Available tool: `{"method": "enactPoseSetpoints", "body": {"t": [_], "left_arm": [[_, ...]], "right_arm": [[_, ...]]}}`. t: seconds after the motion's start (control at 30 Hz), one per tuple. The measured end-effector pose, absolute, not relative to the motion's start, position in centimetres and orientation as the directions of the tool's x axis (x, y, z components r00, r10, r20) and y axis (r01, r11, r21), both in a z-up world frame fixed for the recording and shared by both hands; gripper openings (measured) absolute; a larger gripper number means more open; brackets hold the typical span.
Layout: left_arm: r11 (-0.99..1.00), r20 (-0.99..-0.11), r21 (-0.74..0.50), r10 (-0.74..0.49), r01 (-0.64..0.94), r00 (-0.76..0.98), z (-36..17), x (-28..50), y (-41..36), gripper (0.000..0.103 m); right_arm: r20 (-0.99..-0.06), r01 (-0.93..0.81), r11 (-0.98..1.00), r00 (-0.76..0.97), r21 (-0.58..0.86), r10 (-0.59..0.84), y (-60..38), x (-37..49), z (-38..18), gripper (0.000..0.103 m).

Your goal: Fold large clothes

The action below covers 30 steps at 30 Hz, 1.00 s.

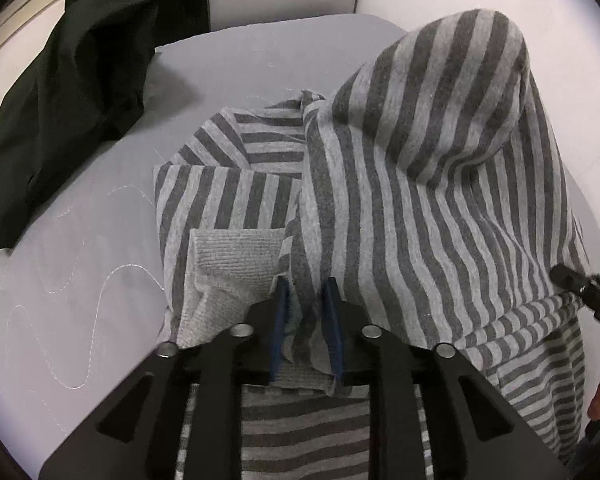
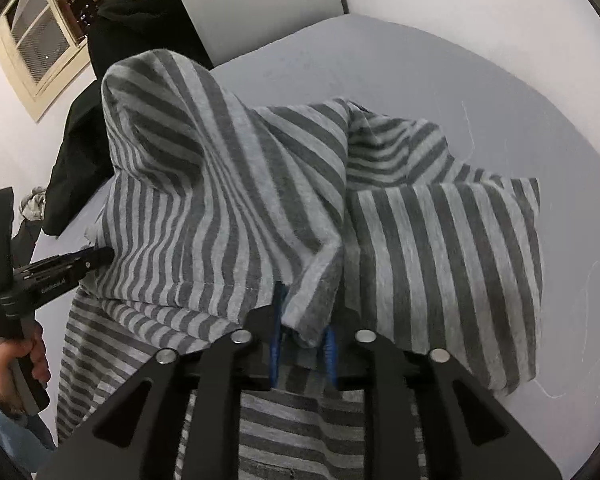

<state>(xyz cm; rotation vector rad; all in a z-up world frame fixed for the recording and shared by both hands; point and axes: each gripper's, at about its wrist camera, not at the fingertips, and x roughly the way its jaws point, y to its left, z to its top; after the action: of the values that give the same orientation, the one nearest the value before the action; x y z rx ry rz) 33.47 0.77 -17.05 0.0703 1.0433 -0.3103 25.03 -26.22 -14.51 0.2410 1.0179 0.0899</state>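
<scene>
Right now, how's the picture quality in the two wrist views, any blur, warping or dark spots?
Left wrist view: strong fisheye bending with dark corners; the striped garment is sharp, the black garment shows almost no detail. Right wrist view: the same warping; the stripes are crisp, and the window is not blown out.

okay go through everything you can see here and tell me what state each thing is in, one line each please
striped garment: partly folded, bunched up into a peak, not flat.
ribbed cuff: lying beside the left tongs.
left tongs: jaws slightly apart, striped fabric between them.
right tongs: jaws slightly apart, a fabric edge between them.
black garment: heaped at the bed's far side, untouched.
bed sheet: smooth where bare.
</scene>
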Motion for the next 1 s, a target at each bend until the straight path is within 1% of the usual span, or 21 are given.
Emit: {"method": "enactPoseSetpoints", "body": {"t": [0.03, 0.07, 0.1, 0.13, 0.17, 0.2, 0.23, 0.27, 0.43, 0.63, 0.83, 0.97, 1.0], "left_arm": [[0.957, -0.858, -0.085, -0.212, 0.279, 0.467, -16.9, 33.5, 0.8, 0.051], [0.957, -0.856, -0.086, -0.214, 0.278, 0.470, -16.4, 32.8, 0.9, 0.063], [0.954, -0.853, -0.090, -0.222, 0.286, 0.472, -16.0, 32.2, 1.0, 0.063], [0.954, -0.853, -0.081, -0.217, 0.290, 0.475, -15.7, 32.0, 0.7, 0.065], [0.952, -0.852, -0.069, -0.211, 0.297, 0.479, -15.3, 31.8, 0.7, 0.072], [0.949, -0.848, -0.064, -0.214, 0.307, 0.484, -15.0, 31.6, 0.6, 0.076], [0.946, -0.842, -0.061, -0.220, 0.319, 0.492, -14.6, 31.5, 0.7, 0.084], [0.941, -0.833, -0.048, -0.223, 0.336, 0.506, -14.0, 31.3, 0.6, 0.089], [0.913, -0.823, 0.019, -0.217, 0.409, 0.524, -12.3, 32.5, -0.3, 0.094], [0.888, -0.828, 0.018, -0.245, 0.459, 0.504, -11.2, 36.5, -2.0, 0.095], [0.874, -0.829, -0.026, -0.291, 0.486, 0.478, -10.9, 39.0, -3.0, 0.095], [0.865, -0.826, -0.054, -0.320, 0.500, 0.464, -11.1, 40.2, -3.4, 0.095], [0.860, -0.826, -0.063, -0.330, 0.507, 0.457, -11.2, 40.4, -3.5, 0.094]], "right_arm": [[-0.830, 0.038, 0.969, 0.525, 0.243, 0.188, -26.4, 25.0, -14.4, 0.024], [-0.828, 0.038, 0.968, 0.527, 0.249, 0.192, -26.5, 24.9, -14.1, 0.033], [-0.826, 0.037, 0.967, 0.528, 0.253, 0.196, -26.6, 24.7, -13.7, 0.043], [-0.819, 0.032, 0.968, 0.539, 0.251, 0.194, -27.1, 24.3, -13.0, 0.048], [-0.813, 0.025, 0.969, 0.549, 0.247, 0.193, -27.3, 24.1, -12.4, 0.059], [-0.809, 0.013, 0.970, 0.555, 0.243, 0.195, -27.3, 24.0, -11.8, 0.070], [-0.802, -0.007, 0.973, 0.564, 0.231, 0.195, -27.0, 23.9, -11.0, 0.073], [-0.796, -0.026, 0.976, 0.574, 0.216, 0.192, -27.0, 23.9, -10.3, 0.075], [-0.780, -0.083, 0.975, 0.587, 0.205, 0.214, -27.4, 25.8, -8.0, 0.075], [-0.767, -0.131, 0.963, 0.583, 0.235, 0.267, -26.8, 30.4, -6.7, 0.075], [-0.773, -0.205, 0.953, 0.559, 0.224, 0.301, -24.8, 34.4, -6.7, 0.075], [-0.789, -0.240, 0.948, 0.532, 0.207, 0.307, -23.6, 36.3, -7.2, 0.069], [-0.797, -0.247, 0.947, 0.520, 0.204, 0.307, -23.3, 36.8, -7.6, 0.063]]}}
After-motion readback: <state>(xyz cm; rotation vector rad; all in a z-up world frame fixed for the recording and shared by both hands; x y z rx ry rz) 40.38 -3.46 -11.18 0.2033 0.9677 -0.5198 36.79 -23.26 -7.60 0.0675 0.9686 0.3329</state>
